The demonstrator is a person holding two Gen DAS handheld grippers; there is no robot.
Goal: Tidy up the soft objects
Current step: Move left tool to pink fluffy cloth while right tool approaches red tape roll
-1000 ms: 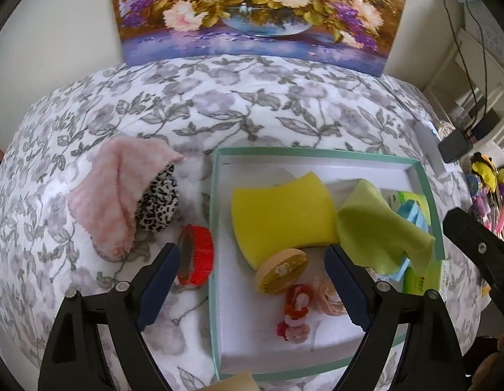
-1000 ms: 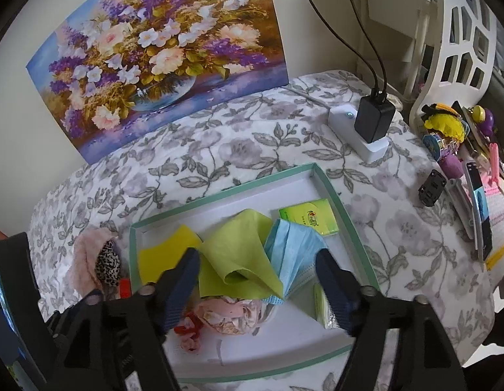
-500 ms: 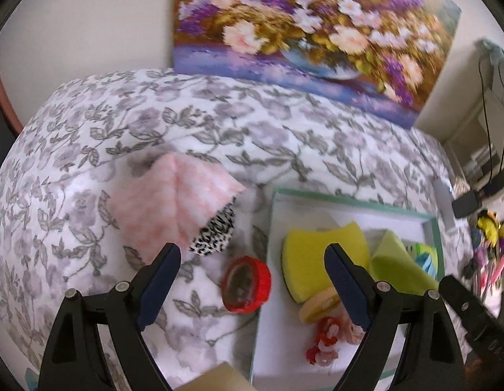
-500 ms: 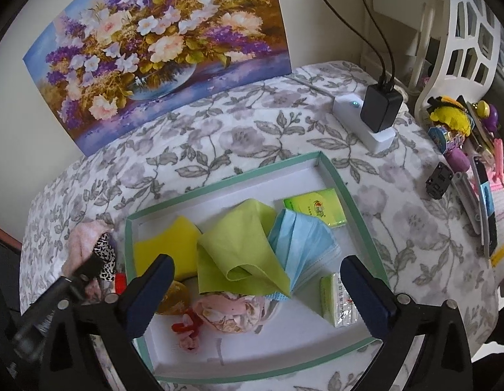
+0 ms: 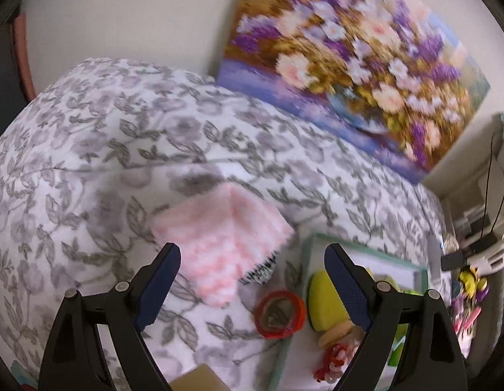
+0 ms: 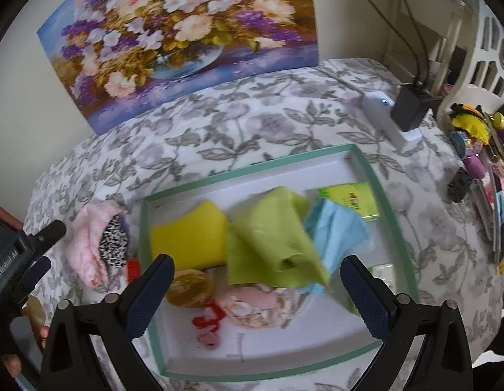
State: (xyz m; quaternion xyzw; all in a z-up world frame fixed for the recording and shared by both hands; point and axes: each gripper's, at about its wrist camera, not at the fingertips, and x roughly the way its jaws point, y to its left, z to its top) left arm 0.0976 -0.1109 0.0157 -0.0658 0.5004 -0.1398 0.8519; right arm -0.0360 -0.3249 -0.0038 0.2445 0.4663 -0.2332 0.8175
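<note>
My left tool point(image 5: 252, 257) is spread wide and grips nothing; it hangs over the pink fluffy cloth point(image 5: 222, 238) lying on the floral tabletop point(image 5: 105, 150), left of the tray point(image 6: 395, 238). My right tool point(image 6: 257, 272), its jaws just opened wide with nothing clamped, hangs above the tray, which contains the green cloth point(image 6: 268, 238), yellow sponge point(image 6: 190, 234) and blue masks point(image 6: 336, 231).

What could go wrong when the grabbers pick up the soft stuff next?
1. The pink cloth lies over a spotted item, so the open left gripper may grab both at once.
2. The red tape roll sits close beside them and could get knocked.
3. In the tray, the green cloth overlaps the blue masks; the open right gripper might drag both.
</note>
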